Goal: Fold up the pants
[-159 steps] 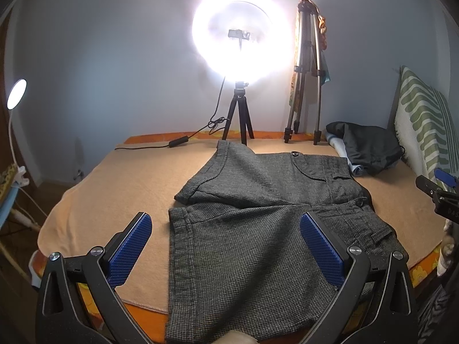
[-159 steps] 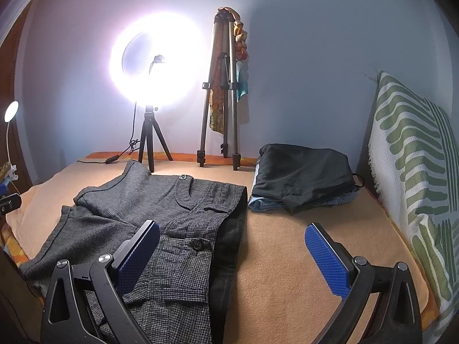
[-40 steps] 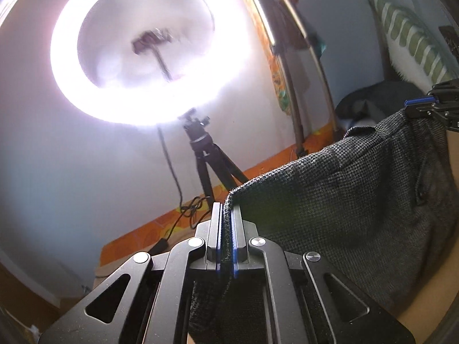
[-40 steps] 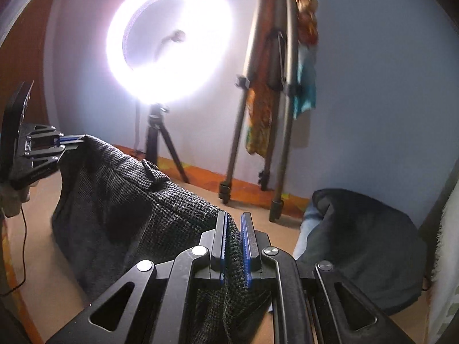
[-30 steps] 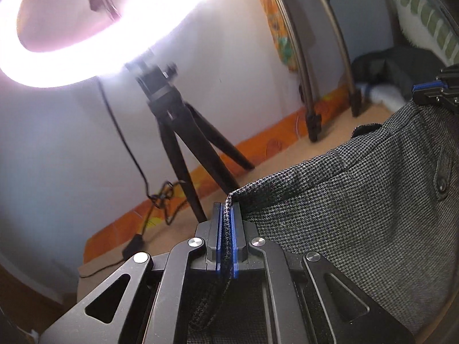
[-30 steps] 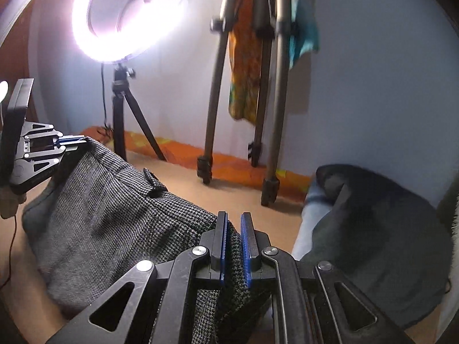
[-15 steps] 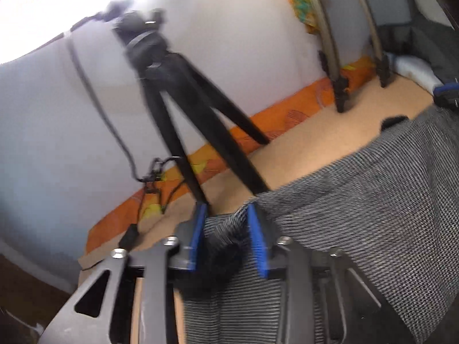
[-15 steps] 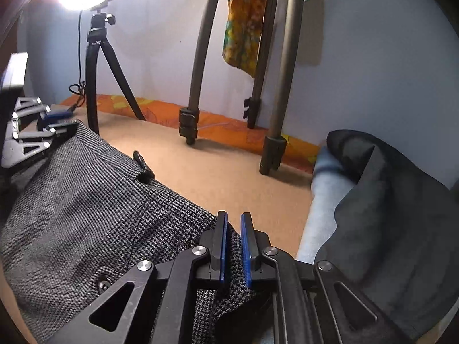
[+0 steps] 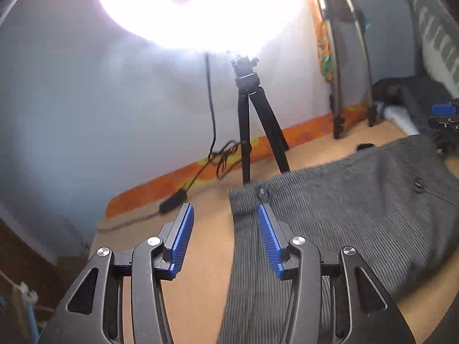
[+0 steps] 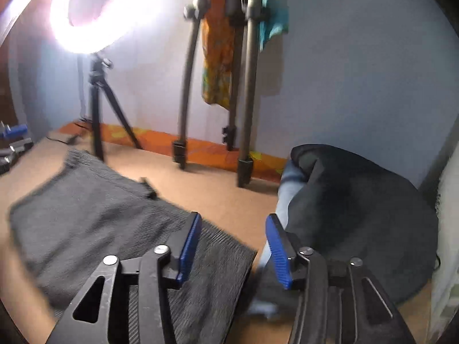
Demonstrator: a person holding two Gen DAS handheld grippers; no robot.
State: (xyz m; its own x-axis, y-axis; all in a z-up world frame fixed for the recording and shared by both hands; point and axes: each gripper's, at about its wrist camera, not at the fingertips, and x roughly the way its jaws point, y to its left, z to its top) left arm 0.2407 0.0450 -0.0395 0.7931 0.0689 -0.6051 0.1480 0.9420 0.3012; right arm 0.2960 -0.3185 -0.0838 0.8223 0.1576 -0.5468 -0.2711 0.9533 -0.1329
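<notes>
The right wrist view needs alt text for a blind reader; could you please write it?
The open right gripper hovers over grey pants lying on a tan bed, nothing between its jaws. A dark clothes pile lies to the right; a ring light and tripod stand behind.

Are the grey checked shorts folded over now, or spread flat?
Folded: the grey checked shorts lie doubled on the tan blanket, waistband button at the near corner.

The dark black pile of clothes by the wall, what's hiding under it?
Under the black folded garment a pale blue cloth pokes out at its left edge, on the tan blanket. Most of that blue cloth is covered, so what it is cannot be told.
</notes>
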